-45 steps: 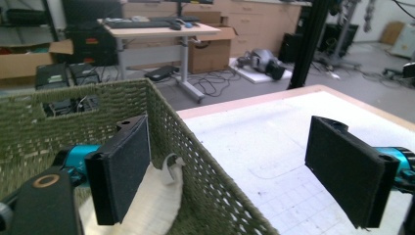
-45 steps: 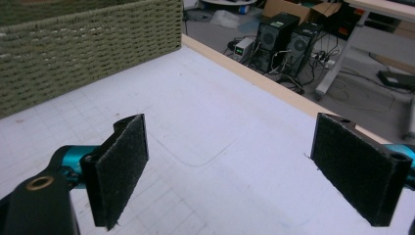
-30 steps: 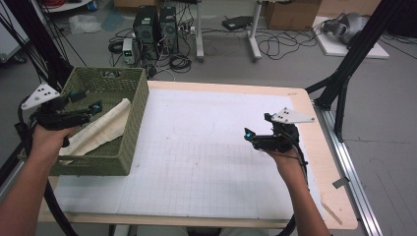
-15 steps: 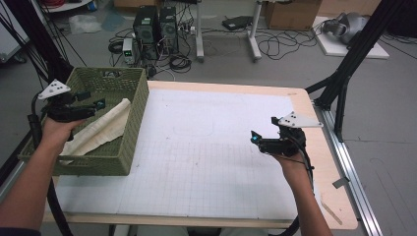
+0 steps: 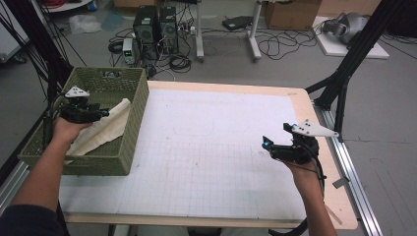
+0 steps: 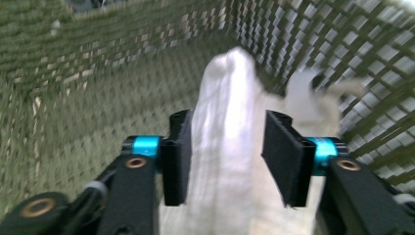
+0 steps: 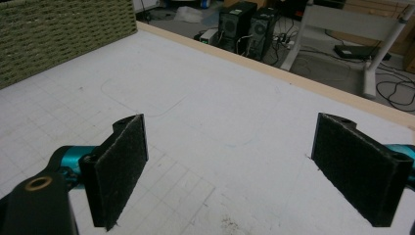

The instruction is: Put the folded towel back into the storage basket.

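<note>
A white cloth (image 5: 105, 129) lies in a green woven basket (image 5: 139, 101) at the table's left. My left gripper (image 5: 102, 113) is down inside the basket. In the left gripper view a raised fold of the cloth (image 6: 227, 122) fills the gap of the left gripper (image 6: 225, 152). Its jaws have just been closing and both pads touch the fold's sides. My right gripper (image 5: 266, 143) hovers over the white gridded mat (image 5: 206, 137) near the right side. In its own view the right gripper (image 7: 227, 166) stands wide open with nothing between the pads.
The basket's wall (image 7: 58, 34) shows far off in the right gripper view. Beyond the table's far edge stand computer towers (image 5: 155, 27), cables and a white frame leg (image 5: 254, 34). Black stand struts (image 5: 344, 73) rise at the right.
My left hand has moved rightward and down into the basket, and its jaws have narrowed around the cloth. My right hand has drifted a little to the right, still open.
</note>
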